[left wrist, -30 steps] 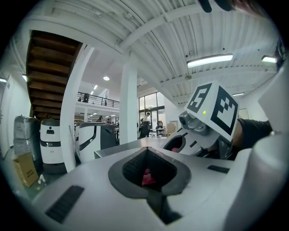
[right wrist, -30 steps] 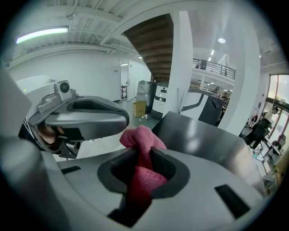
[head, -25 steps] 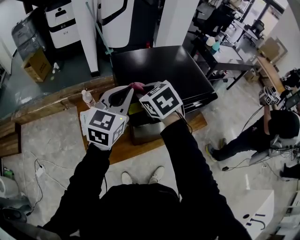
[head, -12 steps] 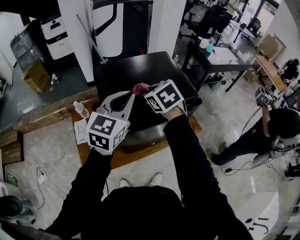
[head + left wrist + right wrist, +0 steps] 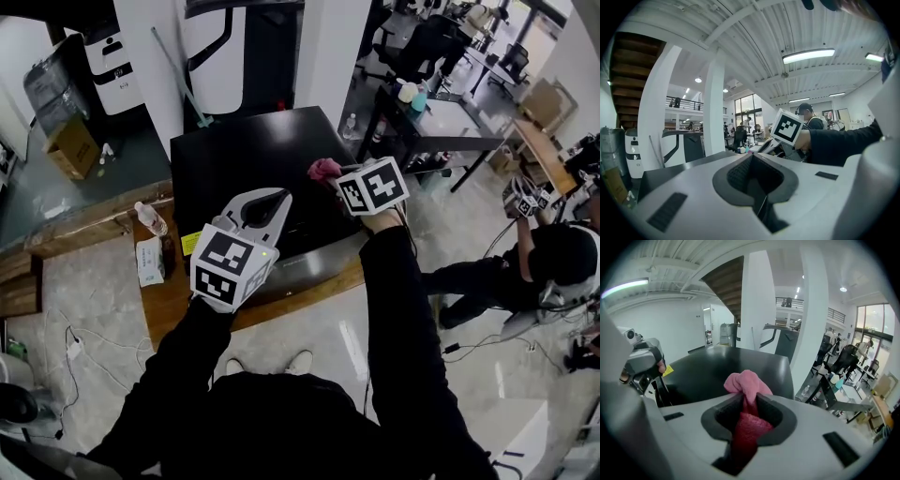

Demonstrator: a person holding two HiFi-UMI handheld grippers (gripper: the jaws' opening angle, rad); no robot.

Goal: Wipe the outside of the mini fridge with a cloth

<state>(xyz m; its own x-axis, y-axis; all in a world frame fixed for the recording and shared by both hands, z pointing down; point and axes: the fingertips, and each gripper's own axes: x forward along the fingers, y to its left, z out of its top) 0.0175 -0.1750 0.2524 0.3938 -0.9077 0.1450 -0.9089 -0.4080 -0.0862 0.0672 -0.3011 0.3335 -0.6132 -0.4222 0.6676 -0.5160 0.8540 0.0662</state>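
**Mini fridge** [image 5: 246,159]: black, upper centre of the head view, standing on a low wooden platform [image 5: 183,298]. There is a yellow label [image 5: 191,244] at its front left corner.

**Cloth** [image 5: 323,170]: pink and bunched, upper centre-right of the frame, over the fridge's right top edge. Whether it touches the fridge cannot be told.

**Right gripper** [image 5: 332,172]: jaws closed on the cloth, with a wad sticking out past the tips (the right gripper view shows this plainly).

**Left gripper** [image 5: 279,196]: jaws together with nothing between them, centre of the frame, over the fridge's front edge.

**Sundries**, left of the frame on the platform beside the fridge:
- water bottle [image 5: 150,217], upright
- tissue packet [image 5: 148,260], lying flat

**Person** [image 5: 548,258]: at the right edge of the frame, well apart from the fridge.
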